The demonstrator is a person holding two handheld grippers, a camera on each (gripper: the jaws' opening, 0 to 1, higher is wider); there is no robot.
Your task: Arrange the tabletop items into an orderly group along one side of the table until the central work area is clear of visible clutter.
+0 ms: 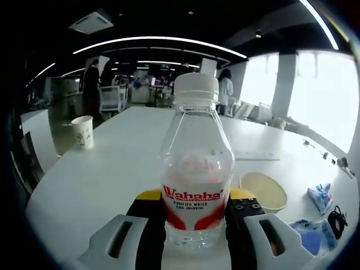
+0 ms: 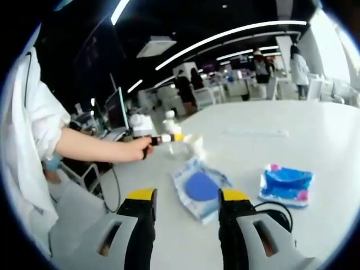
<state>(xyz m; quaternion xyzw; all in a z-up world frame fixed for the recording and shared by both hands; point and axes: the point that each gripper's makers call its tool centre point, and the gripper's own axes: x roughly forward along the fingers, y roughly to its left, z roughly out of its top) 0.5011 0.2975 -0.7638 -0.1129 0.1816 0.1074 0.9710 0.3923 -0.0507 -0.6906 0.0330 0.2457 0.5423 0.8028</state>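
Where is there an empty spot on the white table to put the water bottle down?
Bare tabletop stretches between the paper cup and the water bottle that the left gripper holds. It is crowded on the other side: a round dish, blue packets and a black cord. Near the right gripper, two blue packets lie close together.

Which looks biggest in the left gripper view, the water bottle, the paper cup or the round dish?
1. Water bottle: looks by far the biggest, though it sits right at the camera, held by the left hand-held gripper.
2. Round dish.
3. Paper cup: looks smallest, but it stands farther away, so true sizes are unsure.
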